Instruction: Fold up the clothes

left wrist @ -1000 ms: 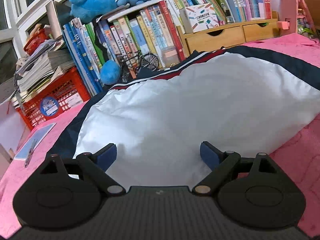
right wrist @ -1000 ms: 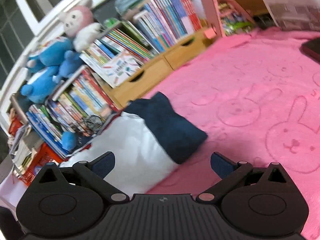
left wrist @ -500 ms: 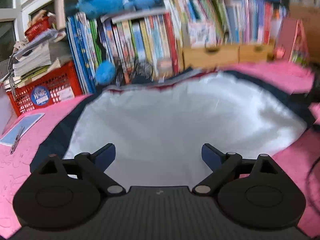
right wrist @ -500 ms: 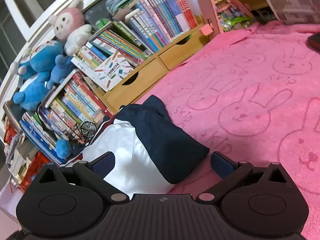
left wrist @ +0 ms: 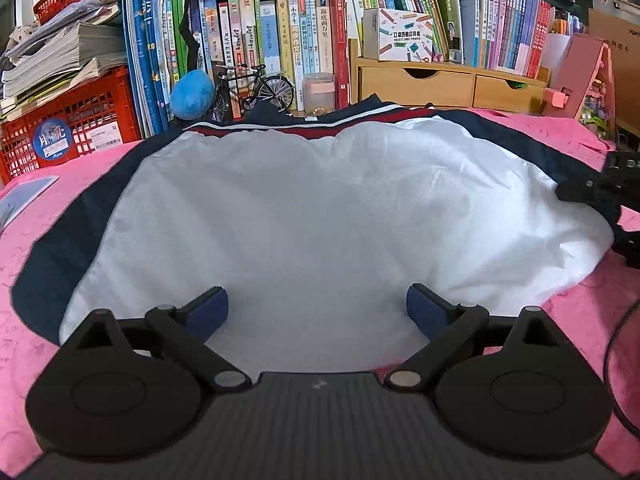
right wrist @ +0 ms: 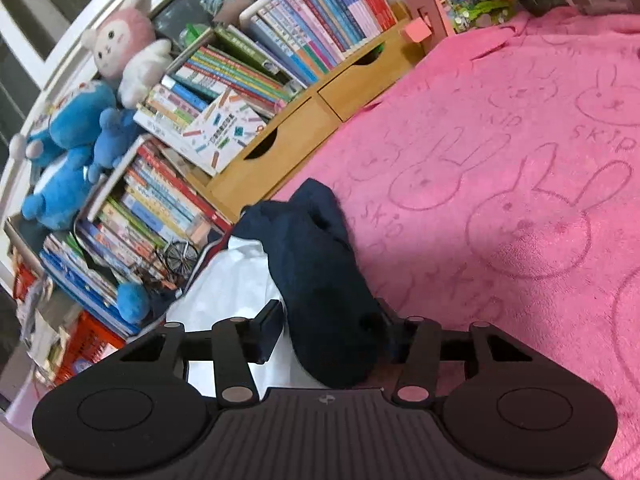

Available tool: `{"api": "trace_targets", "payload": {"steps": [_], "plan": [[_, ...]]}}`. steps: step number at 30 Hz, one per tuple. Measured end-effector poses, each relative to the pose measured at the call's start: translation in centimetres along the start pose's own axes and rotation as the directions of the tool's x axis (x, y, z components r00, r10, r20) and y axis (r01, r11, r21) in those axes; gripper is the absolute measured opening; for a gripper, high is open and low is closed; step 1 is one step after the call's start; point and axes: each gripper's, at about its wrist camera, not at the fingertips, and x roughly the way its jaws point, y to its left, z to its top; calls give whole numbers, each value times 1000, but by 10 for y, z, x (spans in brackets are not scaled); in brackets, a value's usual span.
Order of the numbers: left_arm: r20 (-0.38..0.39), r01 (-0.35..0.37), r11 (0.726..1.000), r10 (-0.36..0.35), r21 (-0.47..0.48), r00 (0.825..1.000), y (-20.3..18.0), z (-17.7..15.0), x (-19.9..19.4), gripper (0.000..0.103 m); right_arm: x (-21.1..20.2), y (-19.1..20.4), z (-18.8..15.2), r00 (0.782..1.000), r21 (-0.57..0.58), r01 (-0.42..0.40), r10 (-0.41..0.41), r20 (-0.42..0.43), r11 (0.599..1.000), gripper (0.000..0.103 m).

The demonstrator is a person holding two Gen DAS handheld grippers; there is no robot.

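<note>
A white jacket (left wrist: 320,216) with navy sleeves and a red-striped collar lies spread on the pink blanket (left wrist: 580,320). My left gripper (left wrist: 318,310) is open over its near white edge, holding nothing. In the right wrist view my right gripper (right wrist: 332,332) has closed on the navy sleeve end (right wrist: 320,276), which bunches up between the fingers. White body fabric (right wrist: 232,284) shows to the left of it. The right gripper also shows in the left wrist view at the jacket's right edge (left wrist: 600,192).
Rows of books (left wrist: 280,40), a wooden drawer unit (left wrist: 448,84), a model bicycle (left wrist: 256,88) and a red crate (left wrist: 68,124) line the far edge. Plush toys (right wrist: 72,148) sit on the books. The pink blanket (right wrist: 520,200) stretches to the right.
My right gripper moved onto the navy sleeve and closed on it. My left gripper swung to face the jacket squarely and stays open.
</note>
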Motion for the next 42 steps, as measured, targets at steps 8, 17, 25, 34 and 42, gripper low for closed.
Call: {"api": "trace_targets", "payload": {"steps": [8, 17, 25, 34, 42], "plan": [[-23, -339, 939, 340, 62, 940, 83, -1, 3, 96, 17, 24, 22, 996, -21, 92, -92, -20, 996, 21], [-37, -194, 965, 190, -176, 981, 174, -22, -27, 98, -5, 235, -47, 993, -623, 19, 59, 104, 782, 17], [-78, -280, 920, 269, -275, 960, 231, -47, -64, 99, 52, 337, -230, 956, -854, -292, 115, -269, 431, 15], [-102, -278, 914, 259, -294, 960, 234, -51, -61, 99, 15, 313, -220, 922, -861, -376, 234, -309, 344, 74], [-89, -224, 933, 208, -282, 974, 215, -48, -53, 100, -4, 276, -232, 974, -967, -207, 125, -190, 147, 79]]}}
